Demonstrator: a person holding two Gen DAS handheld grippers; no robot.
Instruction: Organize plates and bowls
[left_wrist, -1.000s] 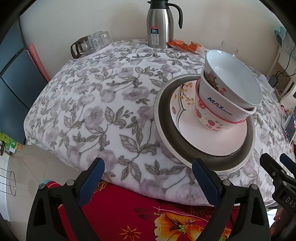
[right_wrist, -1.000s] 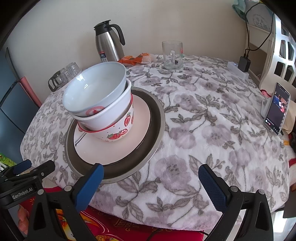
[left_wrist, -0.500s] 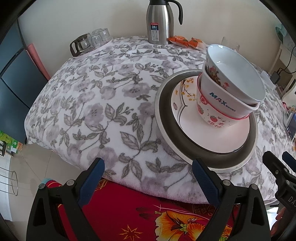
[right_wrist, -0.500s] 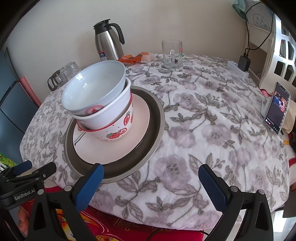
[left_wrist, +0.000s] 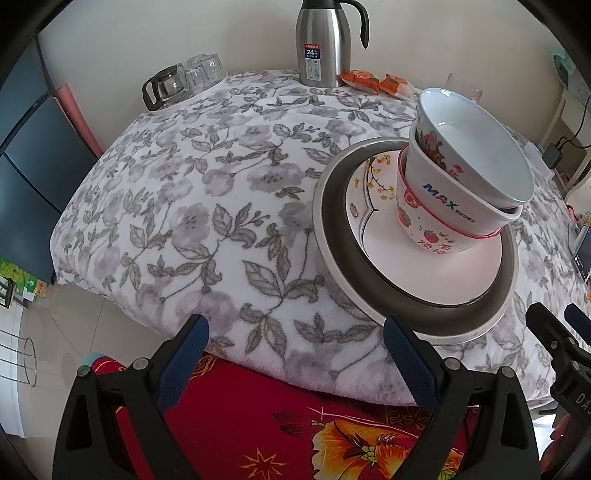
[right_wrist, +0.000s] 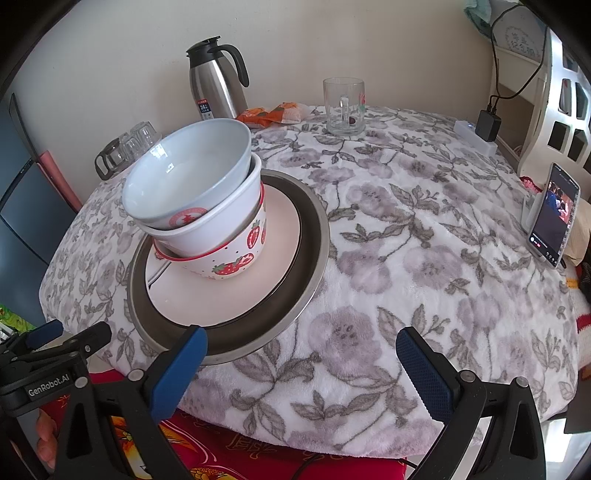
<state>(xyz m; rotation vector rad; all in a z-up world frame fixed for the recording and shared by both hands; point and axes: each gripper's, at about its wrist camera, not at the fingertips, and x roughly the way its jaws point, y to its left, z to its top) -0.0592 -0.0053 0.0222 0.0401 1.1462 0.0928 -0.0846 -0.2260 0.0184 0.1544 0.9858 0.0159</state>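
Note:
A grey-rimmed plate (left_wrist: 340, 236) (right_wrist: 314, 236) lies near the table's front edge with a white flowered plate (left_wrist: 436, 269) (right_wrist: 280, 229) on it. Three nested bowls stand tilted on the plates: a strawberry bowl (left_wrist: 424, 232) (right_wrist: 240, 258) at the bottom, a white MAX bowl (left_wrist: 443, 195) (right_wrist: 221, 225), and a white bowl (left_wrist: 476, 147) (right_wrist: 188, 173) on top. My left gripper (left_wrist: 295, 354) is open and empty in front of the table edge, left of the plates. My right gripper (right_wrist: 301, 365) is open and empty, right of the plates.
A steel thermos jug (left_wrist: 323, 40) (right_wrist: 216, 81), orange snack packets (left_wrist: 373, 79) (right_wrist: 273, 112), a glass mug (right_wrist: 343, 105) and upturned glasses (left_wrist: 184, 79) (right_wrist: 127, 149) stand at the back. A phone (right_wrist: 554, 216) leans at the right. A red flowered cloth (left_wrist: 295, 417) lies below.
Both grippers have drifted slightly; the left wrist view shifted a little so the plates sit marginally farther right. The stack has not moved.

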